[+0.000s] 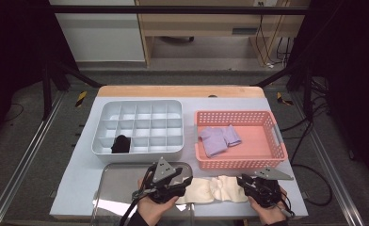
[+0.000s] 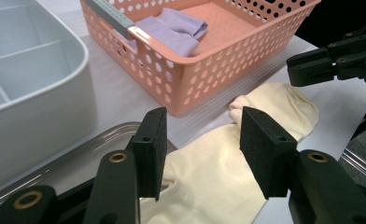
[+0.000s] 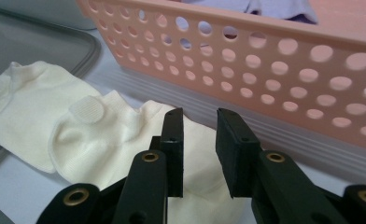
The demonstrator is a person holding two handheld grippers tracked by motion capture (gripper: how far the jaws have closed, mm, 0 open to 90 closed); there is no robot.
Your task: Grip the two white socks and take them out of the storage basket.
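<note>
Cream socks (image 1: 211, 189), soft knit, lie along the worktop's (image 1: 79, 174) front edge beside the perforated pink basket (image 1: 239, 162); left tool (image 1: 180, 184) gapes wide over one end, right tool (image 1: 243, 181) seemingly narrow, gripping nothing.

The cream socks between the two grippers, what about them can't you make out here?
- High view: both ends of the cream socks lie under the left gripper and right gripper.
- Left gripper view: the near part is cut off by the bottom edge and jaws.
- Right gripper view: whether the jaws touch the fabric cannot be told.
</note>
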